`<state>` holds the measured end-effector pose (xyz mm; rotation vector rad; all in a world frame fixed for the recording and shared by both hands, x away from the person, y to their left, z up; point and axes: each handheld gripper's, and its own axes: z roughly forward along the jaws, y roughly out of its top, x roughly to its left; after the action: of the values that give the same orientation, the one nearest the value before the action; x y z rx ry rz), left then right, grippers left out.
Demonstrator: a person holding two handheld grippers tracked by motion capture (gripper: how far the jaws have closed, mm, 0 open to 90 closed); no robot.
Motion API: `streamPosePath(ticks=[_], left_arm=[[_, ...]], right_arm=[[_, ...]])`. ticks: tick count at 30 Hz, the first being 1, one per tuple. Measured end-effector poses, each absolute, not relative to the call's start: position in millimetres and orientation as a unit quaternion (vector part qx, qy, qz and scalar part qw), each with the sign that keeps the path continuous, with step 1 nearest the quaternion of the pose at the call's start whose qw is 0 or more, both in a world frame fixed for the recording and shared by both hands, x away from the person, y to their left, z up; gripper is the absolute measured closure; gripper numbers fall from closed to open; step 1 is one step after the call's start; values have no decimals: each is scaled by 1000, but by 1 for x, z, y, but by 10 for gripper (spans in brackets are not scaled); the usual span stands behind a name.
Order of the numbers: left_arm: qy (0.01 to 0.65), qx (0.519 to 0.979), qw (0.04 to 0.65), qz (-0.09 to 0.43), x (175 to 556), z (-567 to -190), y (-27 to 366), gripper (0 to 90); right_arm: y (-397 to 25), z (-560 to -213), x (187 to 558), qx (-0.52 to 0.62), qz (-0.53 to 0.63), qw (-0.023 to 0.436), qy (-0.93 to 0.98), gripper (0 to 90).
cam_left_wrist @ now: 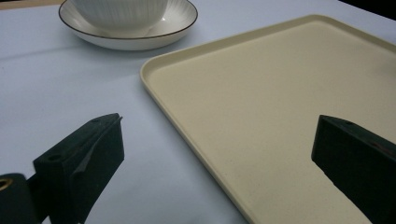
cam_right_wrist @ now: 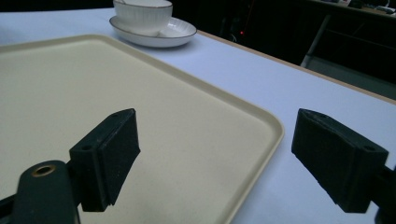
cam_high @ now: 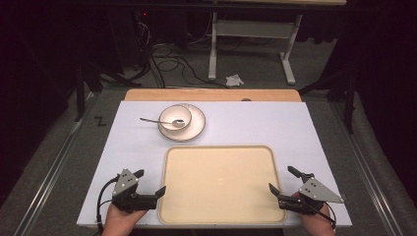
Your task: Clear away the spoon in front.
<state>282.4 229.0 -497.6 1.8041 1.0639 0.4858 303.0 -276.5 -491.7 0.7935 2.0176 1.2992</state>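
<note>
1. The table (cam_high: 295,128) has bare room at 3 and 9 o'clock of the tray (cam_high: 219,182); its far edge lies beyond the plate (cam_high: 196,129).
2. The tray is empty, so nothing looks loaded yet. Its rims sit between your grippers.
3. The plate stands at 12 o'clock of the tray, apart from it, bearing the bowl (cam_high: 174,117) and spoon (cam_high: 157,120).
4. Your left gripper (cam_high: 151,183) and right gripper (cam_high: 281,180) both gape wide, holding nothing.

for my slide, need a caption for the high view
Two open grippers, left and right, flank a bare tray; behind it, bowl with spoon on a plate.
</note>
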Motion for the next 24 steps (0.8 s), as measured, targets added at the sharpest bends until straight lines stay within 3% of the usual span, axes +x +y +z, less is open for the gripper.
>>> streamPosePath(ticks=[14, 24], left_arm=[[438, 725, 492, 200, 278, -493, 239, 49], [434, 730, 489, 201, 279, -494, 238, 55]], right_arm=[[-278, -488, 297, 308, 488, 313, 755, 81], [-280, -487, 296, 316, 495, 318, 745, 73]])
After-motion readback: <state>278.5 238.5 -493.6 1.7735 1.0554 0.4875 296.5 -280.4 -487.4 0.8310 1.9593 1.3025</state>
